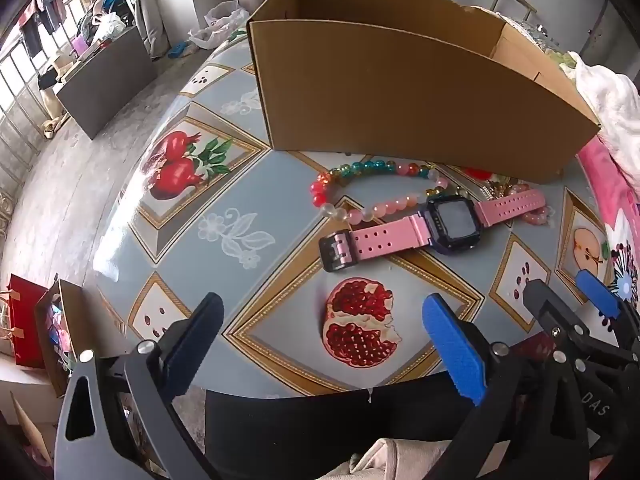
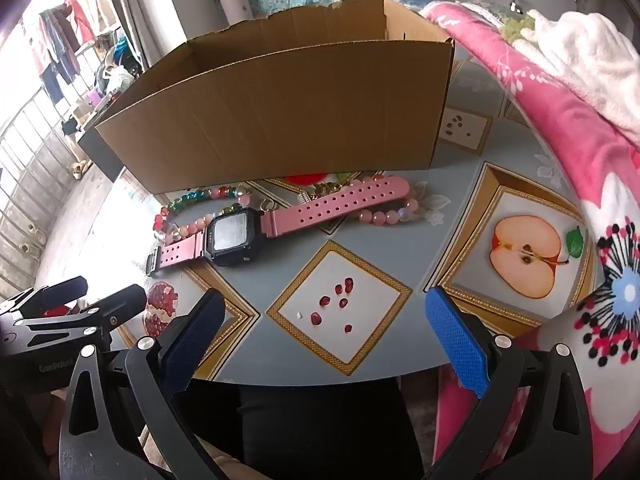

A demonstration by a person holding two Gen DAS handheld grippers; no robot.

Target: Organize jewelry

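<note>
Directly behind the pink watch [image 1: 432,224] stands a cardboard box [image 1: 400,92].

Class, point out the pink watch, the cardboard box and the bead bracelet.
pink watch [image 1: 456,222], left wrist view, on its dark screen.
cardboard box [image 2: 280,120], right wrist view, on its near wall.
bead bracelet [image 1: 372,167], left wrist view, on its teal beads.

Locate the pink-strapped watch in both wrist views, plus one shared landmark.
Left wrist: pink-strapped watch lies right of centre, in front of the cardboard box, partly on a bead bracelet.
Right wrist: the watch lies left of centre, below the box.
Shared landmark: the cardboard box, just behind the watch in both.
</note>
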